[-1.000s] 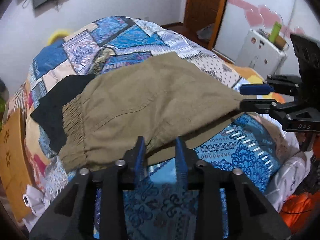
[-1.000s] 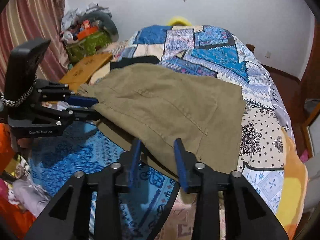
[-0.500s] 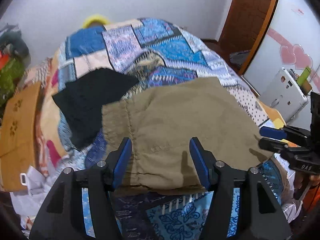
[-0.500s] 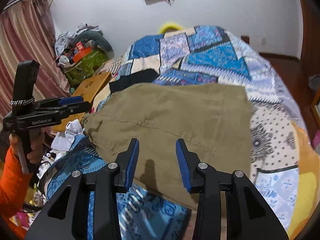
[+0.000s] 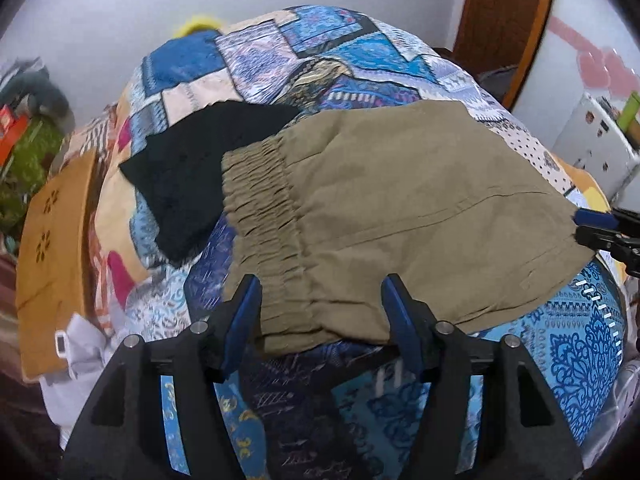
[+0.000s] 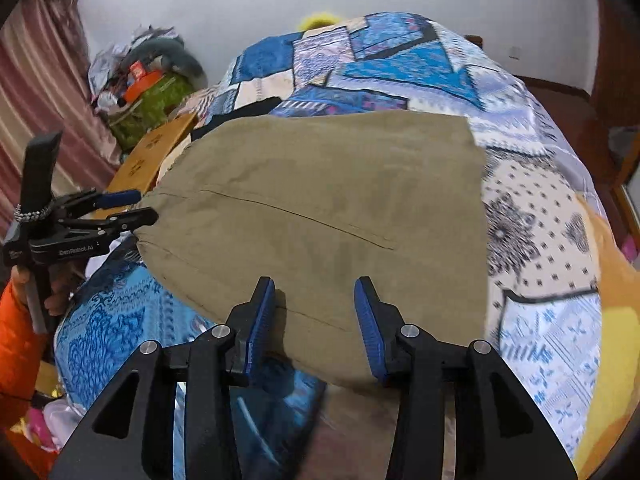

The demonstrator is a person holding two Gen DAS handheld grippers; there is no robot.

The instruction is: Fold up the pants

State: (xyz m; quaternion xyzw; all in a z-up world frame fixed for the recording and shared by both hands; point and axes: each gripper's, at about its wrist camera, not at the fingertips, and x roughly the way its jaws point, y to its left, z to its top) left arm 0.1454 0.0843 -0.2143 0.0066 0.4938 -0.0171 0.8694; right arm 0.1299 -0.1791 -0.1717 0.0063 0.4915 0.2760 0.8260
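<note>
1. Lying folded on the patchwork-patterned blue bedspread (image 5: 328, 52) of a bed, the olive-khaki cotton pants (image 5: 400, 216) are seen as a flat, roughly rectangular bundle.
2. The gathered elastic waistband (image 5: 264, 208) is shown at the bundle's left end in the left wrist view, with a long seam line running across the top layer.
3. A black garment (image 5: 188, 176) is seen partly under the waistband end of the pants, spread on the bedspread beyond it.
4. The left gripper (image 5: 320, 316) is held at the near edge of the pants; its blue-padded fingers (image 5: 244, 312) are spread wide, nothing being pinched.
5. The right gripper (image 6: 316, 320) is placed at the near edge of the other end of the pants, fingers (image 6: 260, 320) likewise spread apart and holding nothing.
6. In the right wrist view the left gripper is seen beside the waistband end of the pants.
7. An orange-brown wooden board (image 5: 52, 248) is seen past the black garment, off the bed's side.
</note>
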